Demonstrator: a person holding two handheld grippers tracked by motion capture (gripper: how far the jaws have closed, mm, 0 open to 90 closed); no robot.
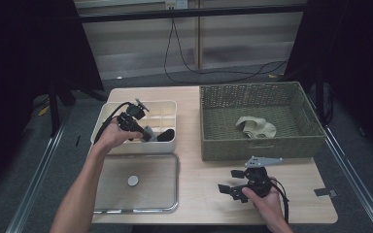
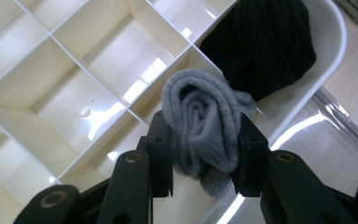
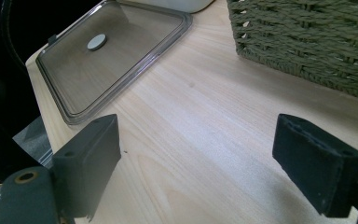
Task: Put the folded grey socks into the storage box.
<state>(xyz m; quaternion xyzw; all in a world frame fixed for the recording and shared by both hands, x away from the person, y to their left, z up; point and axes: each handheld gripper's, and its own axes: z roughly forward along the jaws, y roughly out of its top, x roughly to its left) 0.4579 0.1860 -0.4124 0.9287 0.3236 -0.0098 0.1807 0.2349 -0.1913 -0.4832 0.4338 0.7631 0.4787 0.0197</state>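
Note:
A rolled grey sock point(image 2: 200, 126) is pinched between the jaws of my left gripper point(image 2: 204, 156), held above the cream divided box point(image 2: 70, 88). A black rolled sock point(image 2: 261, 46) lies in the box's corner compartment just beyond it. From above, the left gripper point(image 1: 148, 133) hovers over the front right part of the divided box point(image 1: 109, 109), with the grey sock point(image 1: 149, 132) at its tip and the black sock point(image 1: 167, 134) beside it. My right gripper point(image 1: 229, 189) rests low over the table near the front edge, jaws wide apart and empty point(image 3: 196, 163).
A clear lid point(image 1: 111, 194) with a round knob lies in front of the box. A woven green basket point(image 1: 213, 104) at the right holds a beige sock point(image 1: 256, 127). Bare wooden table point(image 1: 204, 179) lies between lid and right gripper.

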